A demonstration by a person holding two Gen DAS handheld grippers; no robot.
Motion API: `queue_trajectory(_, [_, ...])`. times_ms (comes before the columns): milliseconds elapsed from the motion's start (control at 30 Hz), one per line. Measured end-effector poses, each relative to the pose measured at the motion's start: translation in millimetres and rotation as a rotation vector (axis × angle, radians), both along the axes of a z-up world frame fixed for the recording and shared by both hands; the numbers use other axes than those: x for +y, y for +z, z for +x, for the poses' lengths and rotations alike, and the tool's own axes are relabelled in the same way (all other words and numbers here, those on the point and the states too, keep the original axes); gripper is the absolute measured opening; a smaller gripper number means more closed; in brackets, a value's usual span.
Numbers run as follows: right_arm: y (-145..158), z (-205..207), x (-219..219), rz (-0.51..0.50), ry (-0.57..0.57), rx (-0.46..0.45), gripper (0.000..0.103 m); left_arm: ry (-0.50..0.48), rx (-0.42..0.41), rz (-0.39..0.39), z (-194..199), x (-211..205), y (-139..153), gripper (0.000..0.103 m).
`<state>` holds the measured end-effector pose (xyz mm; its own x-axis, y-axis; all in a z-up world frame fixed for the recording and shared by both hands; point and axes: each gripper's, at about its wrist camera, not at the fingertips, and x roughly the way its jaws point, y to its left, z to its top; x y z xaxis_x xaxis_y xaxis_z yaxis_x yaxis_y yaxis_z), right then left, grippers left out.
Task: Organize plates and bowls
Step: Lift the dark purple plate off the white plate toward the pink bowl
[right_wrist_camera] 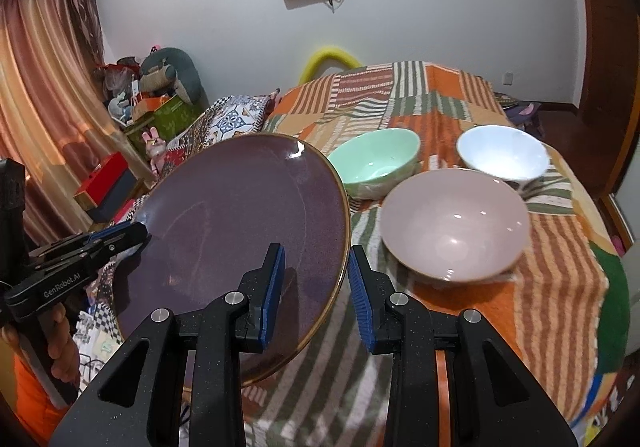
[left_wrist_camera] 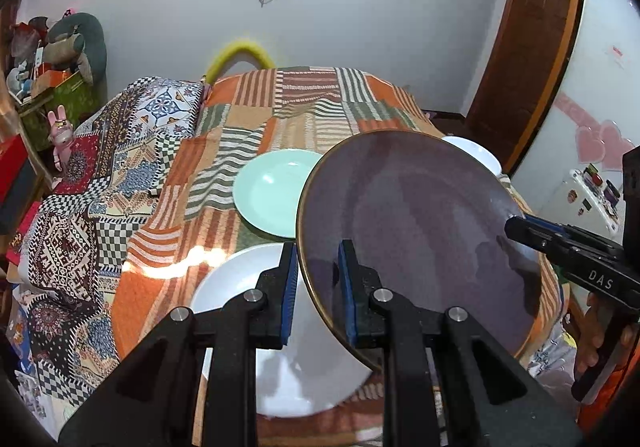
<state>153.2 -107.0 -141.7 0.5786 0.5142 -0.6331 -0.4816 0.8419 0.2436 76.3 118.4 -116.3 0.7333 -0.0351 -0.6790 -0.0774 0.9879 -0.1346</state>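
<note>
A large purple plate point(left_wrist_camera: 416, 231) with a gold rim hangs tilted above the patchwork-covered table point(left_wrist_camera: 168, 231), held by both grippers at opposite edges. My left gripper point(left_wrist_camera: 318, 287) is shut on its left rim. My right gripper point(right_wrist_camera: 316, 287) straddles its right rim point(right_wrist_camera: 240, 231), with a gap showing beside the right pad. Below lie a white plate point(left_wrist_camera: 240, 295) and a mint plate point(left_wrist_camera: 272, 191). To the right stand a pink bowl point(right_wrist_camera: 454, 223), a mint bowl point(right_wrist_camera: 376, 163) and a white bowl point(right_wrist_camera: 504, 155).
A patterned cushion point(left_wrist_camera: 160, 115) lies at the table's left. Boxes and soft toys point(right_wrist_camera: 160, 95) crowd the far left by a curtain point(right_wrist_camera: 36, 103). A fridge point(left_wrist_camera: 592, 135) stands at the right, and a wooden door point(left_wrist_camera: 528, 47) beside it.
</note>
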Motion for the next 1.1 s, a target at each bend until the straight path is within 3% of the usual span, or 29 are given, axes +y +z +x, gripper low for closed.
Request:
queue_trajectory(500, [-16, -24, -44, -0.006, -0.051, 0.016, 0.03, -0.058, 0.062, 0.002, -15, -45, -14, 0.019])
queue_trajectory(1100, [-54, -31, -72, -0.018, -0.083, 0.122, 0.03, -0.107, 0.218, 0.02, -4, -75, -56, 0.019])
